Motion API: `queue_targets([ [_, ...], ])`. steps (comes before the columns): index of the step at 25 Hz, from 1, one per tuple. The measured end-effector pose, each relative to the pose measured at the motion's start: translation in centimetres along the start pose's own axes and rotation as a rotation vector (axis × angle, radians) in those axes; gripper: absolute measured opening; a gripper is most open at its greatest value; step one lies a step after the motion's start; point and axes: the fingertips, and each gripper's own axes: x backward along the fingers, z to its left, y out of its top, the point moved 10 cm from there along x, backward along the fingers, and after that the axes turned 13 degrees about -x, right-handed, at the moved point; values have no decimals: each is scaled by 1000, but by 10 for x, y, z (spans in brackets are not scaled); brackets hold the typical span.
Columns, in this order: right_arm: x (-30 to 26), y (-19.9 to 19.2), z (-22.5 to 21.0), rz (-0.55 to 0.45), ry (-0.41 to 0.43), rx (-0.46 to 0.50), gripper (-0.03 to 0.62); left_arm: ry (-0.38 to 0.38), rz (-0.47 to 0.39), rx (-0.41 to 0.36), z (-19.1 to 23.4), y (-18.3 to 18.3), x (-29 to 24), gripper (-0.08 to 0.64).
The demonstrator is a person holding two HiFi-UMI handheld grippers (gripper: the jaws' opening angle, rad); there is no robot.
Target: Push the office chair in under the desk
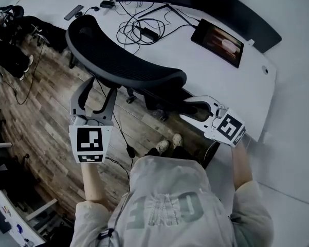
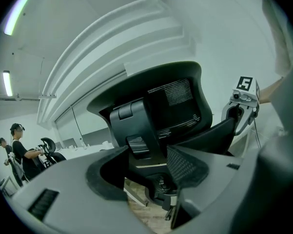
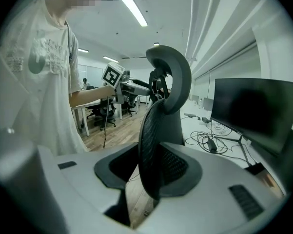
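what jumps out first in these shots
A black mesh office chair fills the middle, backrest toward the person, before a white desk strewn with cables. The left hand-held gripper and right hand-held gripper sit at the backrest's two ends, the right one's jaws straddling its edge.

Office chair (image 1: 124, 62) before desk (image 1: 216, 78) (tablet (image 1: 217, 42) on it).

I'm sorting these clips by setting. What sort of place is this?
Most likely an open-plan office: a mesh office chair stands at a white desk with a monitor and loose cables, and the right gripper view shows more desks and chairs farther back on a wood floor.
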Motion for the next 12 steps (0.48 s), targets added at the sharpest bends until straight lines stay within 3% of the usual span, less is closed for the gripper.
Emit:
queue_targets([
  [12, 21, -6, -36, 17, 133, 36, 147, 41, 35, 56, -20, 19, -13, 255],
])
